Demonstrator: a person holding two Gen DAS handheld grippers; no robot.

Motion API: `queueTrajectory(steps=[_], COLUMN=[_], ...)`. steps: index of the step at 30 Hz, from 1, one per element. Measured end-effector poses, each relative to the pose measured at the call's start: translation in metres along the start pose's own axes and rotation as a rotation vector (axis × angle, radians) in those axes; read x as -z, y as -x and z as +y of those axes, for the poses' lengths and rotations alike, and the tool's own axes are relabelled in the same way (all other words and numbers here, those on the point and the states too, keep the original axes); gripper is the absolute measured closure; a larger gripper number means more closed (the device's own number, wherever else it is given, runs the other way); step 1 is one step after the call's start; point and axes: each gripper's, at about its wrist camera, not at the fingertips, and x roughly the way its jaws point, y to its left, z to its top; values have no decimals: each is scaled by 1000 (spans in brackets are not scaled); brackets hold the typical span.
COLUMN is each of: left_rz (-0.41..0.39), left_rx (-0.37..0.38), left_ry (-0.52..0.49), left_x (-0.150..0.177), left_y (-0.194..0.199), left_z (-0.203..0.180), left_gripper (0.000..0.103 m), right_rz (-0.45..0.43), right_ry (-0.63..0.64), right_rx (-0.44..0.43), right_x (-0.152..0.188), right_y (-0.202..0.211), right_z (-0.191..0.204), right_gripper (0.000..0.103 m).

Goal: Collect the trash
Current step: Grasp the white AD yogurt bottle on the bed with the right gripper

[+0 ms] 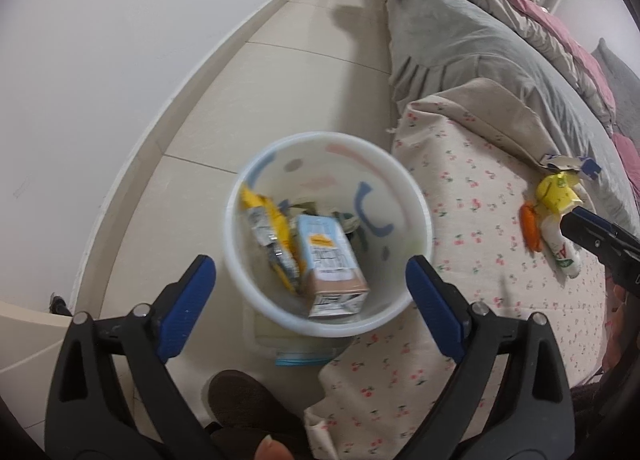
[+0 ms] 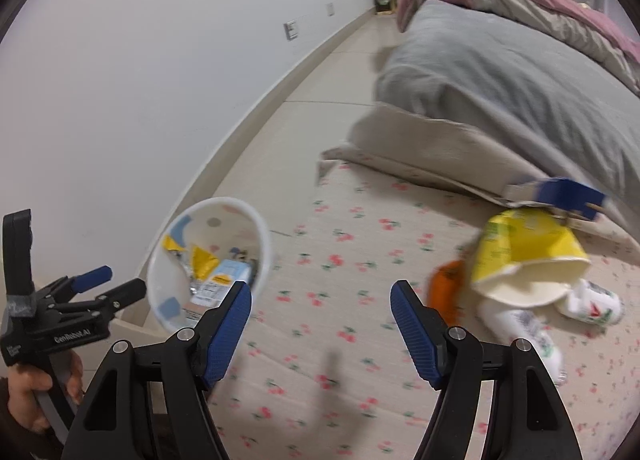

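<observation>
With my right gripper (image 2: 320,334) spread and empty, the yellow cup (image 2: 528,256) lies ahead-right on the bed (image 2: 320,244).
I should straddle its crushed rim squarely; left gripper (image 1: 310,302), also spread, hangs over the bin (image 1: 420,216).

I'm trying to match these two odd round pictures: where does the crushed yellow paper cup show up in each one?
Left wrist view: the yellow cup lies far right on the flowered sheet, small, just beyond the right gripper.
Right wrist view: the yellow cup is large, right of centre, lying on its side on the sheet.
Shared landmark: the white trash bin, beside the bed, left of the cup in both views.
</observation>
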Motion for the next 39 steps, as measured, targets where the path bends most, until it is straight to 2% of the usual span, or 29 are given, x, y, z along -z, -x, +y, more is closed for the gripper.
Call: queueTrajectory(steps=[7, 17, 24, 31, 33, 35, 39], left_rz=[-6, 26, 47, 68, 72, 76, 86], left_rx=[-4, -3, 22, 23, 23, 23, 27], left_ry=[-53, -71, -78, -110, -118, -126, -138], left_x=[-2, -1, 1, 4, 5, 6, 7], left_y=[-4, -14, -17, -23, -24, -25, -26], left_z=[-30, -47, -59, -75, -78, -82, -89], left_gripper=[3, 3, 3, 3, 3, 3, 3], right_rz=[9, 142, 209, 265, 285, 292, 296], right_ry=[-42, -116, -109, -124, -154, -169, -163], right_rx=[79, 173, 207, 196, 183, 170, 158], right_x=[5, 24, 28, 30, 32, 31, 32], right_y=[18, 2, -15, -35, -39, -44, -43], right_z=[-52, -122, -137, -140, -143, -141, -138], right_gripper=[26, 26, 26, 26, 28, 43, 56])
